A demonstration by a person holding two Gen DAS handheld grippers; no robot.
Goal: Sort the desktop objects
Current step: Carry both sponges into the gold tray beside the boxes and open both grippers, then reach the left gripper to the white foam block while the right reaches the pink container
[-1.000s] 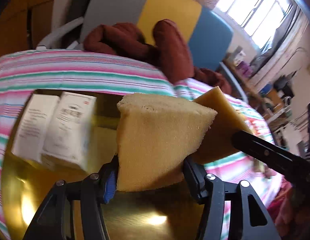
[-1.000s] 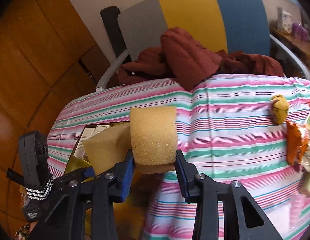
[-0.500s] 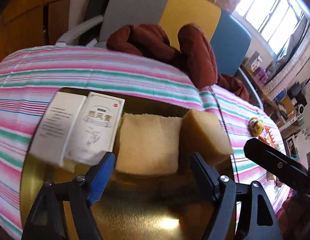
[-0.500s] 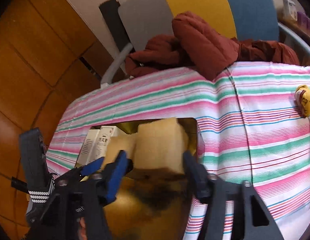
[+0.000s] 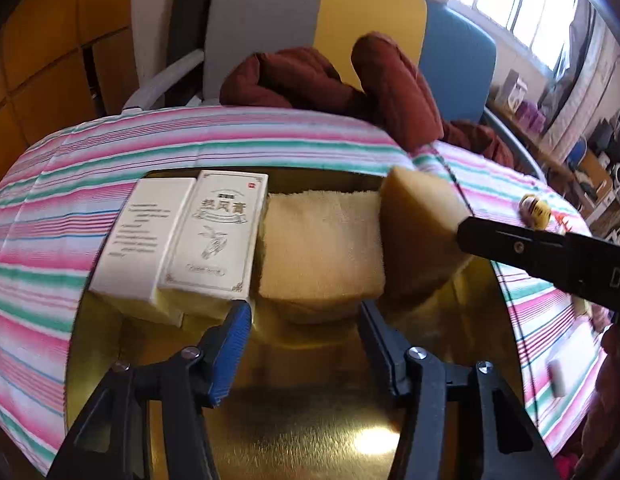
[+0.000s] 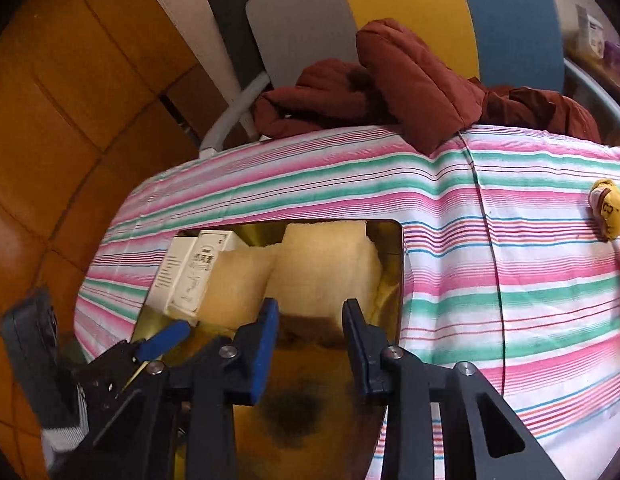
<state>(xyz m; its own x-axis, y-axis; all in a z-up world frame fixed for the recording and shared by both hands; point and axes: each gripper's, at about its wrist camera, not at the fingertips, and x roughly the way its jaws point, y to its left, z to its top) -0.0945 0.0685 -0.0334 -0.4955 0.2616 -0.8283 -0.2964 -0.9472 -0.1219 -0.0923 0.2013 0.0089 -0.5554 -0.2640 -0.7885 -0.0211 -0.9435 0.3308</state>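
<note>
1. Gold tray (image 5: 301, 432): shiny metal, set on the counter (image 5: 49, 216), which is covered by a pink, green and white striped cloth.
2. Two white boxes (image 5: 181, 236): laid side by side at the tray's far left. The right one is printed with three large Chinese characters, a small red mark and a line drawing. Fine print on the left one cannot be read.
3. Two yellow sponges: one (image 5: 322, 248) is laid flat beside the boxes; the second (image 5: 418, 232) is tilted against its right side.
4. Left tool (image 5: 305, 320): jaws have just been closing; half open, nothing gripped, just before the flat sponge.
5. Right tool (image 6: 310, 316): jaws have just been closing; narrow, nothing pressed, just before the second sponge.
6. Yellow toy (image 6: 608, 210): lettering unreadable, well apart on the cloth.
</note>
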